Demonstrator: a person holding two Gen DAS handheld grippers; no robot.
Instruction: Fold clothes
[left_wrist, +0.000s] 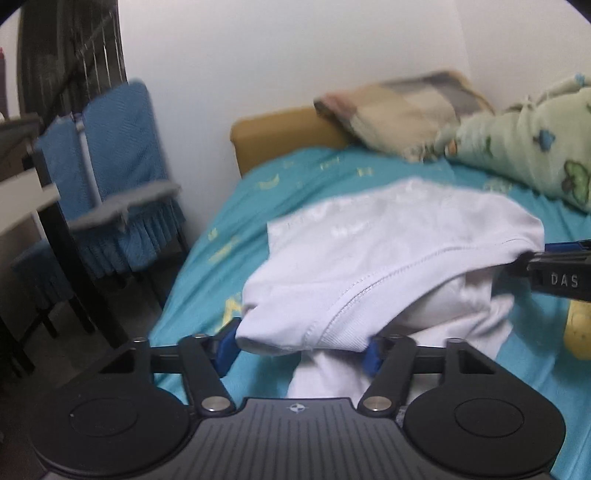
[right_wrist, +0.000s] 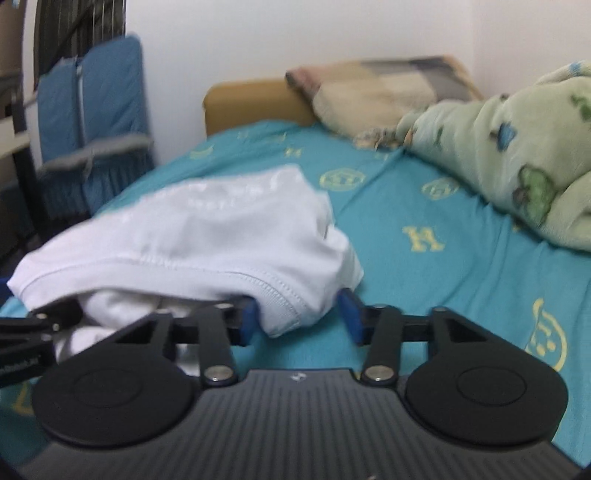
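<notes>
- Two grippers at the white garment (left_wrist: 388, 251) hem, on the teal bed (right_wrist: 424, 221).
- Left gripper (left_wrist: 301, 347): fabric bunched between pads, looks clamped.
- Right gripper (right_wrist: 297, 317): hem corner between fingers, gap on one side, not clamped.
- Step: grasping; close fully before you lift.

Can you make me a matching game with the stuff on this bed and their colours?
Things:
1. shirt
2. bed sheet
3. blanket
4. headboard

Colours:
A. turquoise with yellow letters
B. mustard yellow
C. white
D. pale green with little pictures

Right pairs: 1-C, 2-A, 3-D, 4-B
</notes>
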